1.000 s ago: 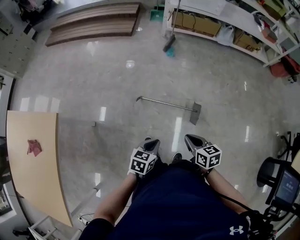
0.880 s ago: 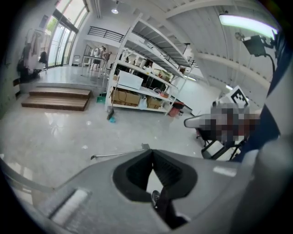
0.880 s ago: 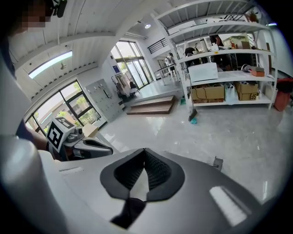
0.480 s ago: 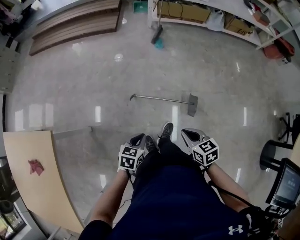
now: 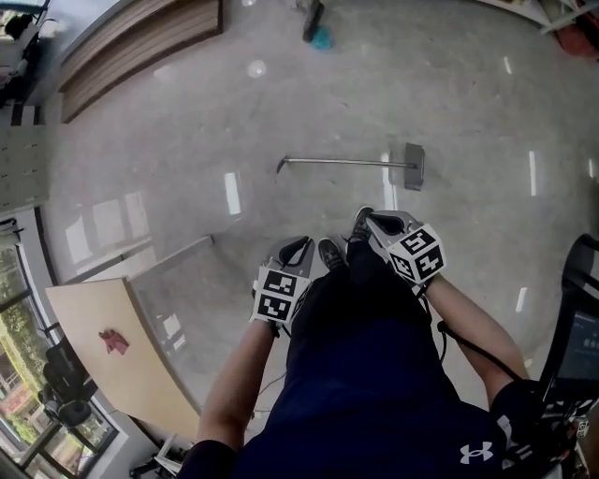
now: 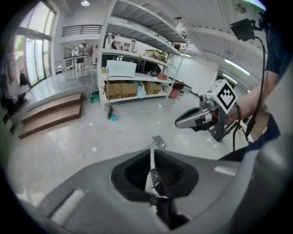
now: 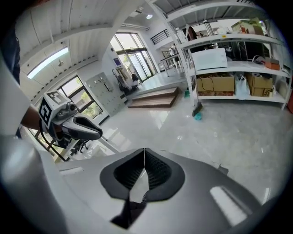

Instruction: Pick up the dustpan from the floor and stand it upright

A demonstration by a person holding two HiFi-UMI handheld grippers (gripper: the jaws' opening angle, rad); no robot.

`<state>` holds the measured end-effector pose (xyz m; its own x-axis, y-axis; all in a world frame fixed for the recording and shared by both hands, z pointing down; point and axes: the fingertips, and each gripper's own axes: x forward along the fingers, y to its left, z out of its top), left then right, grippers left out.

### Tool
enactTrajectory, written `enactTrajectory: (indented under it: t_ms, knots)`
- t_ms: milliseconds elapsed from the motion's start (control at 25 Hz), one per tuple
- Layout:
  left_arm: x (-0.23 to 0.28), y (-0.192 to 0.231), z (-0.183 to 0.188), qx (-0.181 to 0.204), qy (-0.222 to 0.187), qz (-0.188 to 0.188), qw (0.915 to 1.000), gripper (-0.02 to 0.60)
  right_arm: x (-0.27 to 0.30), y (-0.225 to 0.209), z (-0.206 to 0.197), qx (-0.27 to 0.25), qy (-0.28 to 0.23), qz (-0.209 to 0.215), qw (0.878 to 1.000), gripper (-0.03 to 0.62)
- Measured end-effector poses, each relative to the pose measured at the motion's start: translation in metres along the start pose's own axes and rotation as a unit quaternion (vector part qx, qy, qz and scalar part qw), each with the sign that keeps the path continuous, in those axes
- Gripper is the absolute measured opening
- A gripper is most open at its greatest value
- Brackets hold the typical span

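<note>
The dustpan [image 5: 415, 166] lies flat on the pale floor, its long metal handle [image 5: 346, 163] stretching to the left. The left gripper view shows the dustpan [image 6: 158, 142] small, ahead of the jaws. My left gripper [image 5: 299, 245] [image 6: 152, 153] hangs over the person's shoes, well short of the handle. Its jaws have just been opening to a narrow slit, with nothing between them. My right gripper [image 5: 379, 220] [image 7: 144, 151] is shut and empty, a little short of the pan end. Each gripper shows in the other's view: the right gripper [image 6: 179, 123], the left gripper [image 7: 98, 133].
A broom [image 5: 314, 19] stands at the far edge by a teal object [image 5: 323, 39]. Wooden steps [image 5: 140, 42] lie at the back left. A beige table [image 5: 140, 374] with a red scrap [image 5: 114, 339] is at the left. Shelving [image 6: 137, 68] stands beyond the dustpan.
The person has stepped forward, so the dustpan lies closer. Both grippers have moved forward and down towards it. The left jaws have parted slightly.
</note>
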<state>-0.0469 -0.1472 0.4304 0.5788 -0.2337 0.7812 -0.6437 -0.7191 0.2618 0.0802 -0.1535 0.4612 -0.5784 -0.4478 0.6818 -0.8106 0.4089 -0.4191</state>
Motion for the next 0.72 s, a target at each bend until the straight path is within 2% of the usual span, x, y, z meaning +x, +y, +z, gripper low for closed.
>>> enactTrajectory:
  t_ms: [120,200,280,440,560,720]
  knots:
    - [0.027,0.014,0.000,0.055,0.022,0.006,0.9982,0.042,0.023,-0.024,-0.005,-0.017,0.016,0.003,1.000,0.011]
    - [0.042,0.020,-0.004,0.072,0.035,0.004,0.9968,0.072,0.032,-0.042,-0.007,-0.027,0.018,-0.013,0.999,0.012]
    - [0.057,0.026,-0.008,0.073,0.047,0.004,0.9963,0.099,0.039,-0.063,-0.012,-0.026,0.019,-0.029,0.999,0.017]
    - [0.085,0.047,-0.009,0.063,0.054,0.011,0.9965,0.146,0.056,-0.104,-0.016,-0.024,0.032,-0.051,0.998,0.147]
    - [0.109,0.062,-0.021,0.055,0.064,-0.005,0.9965,0.182,0.073,-0.124,-0.022,-0.034,0.044,-0.067,0.996,0.202]
    - [0.151,0.078,-0.046,0.052,0.082,-0.034,0.9947,0.213,0.103,-0.142,-0.042,-0.042,0.063,-0.082,0.994,0.225]
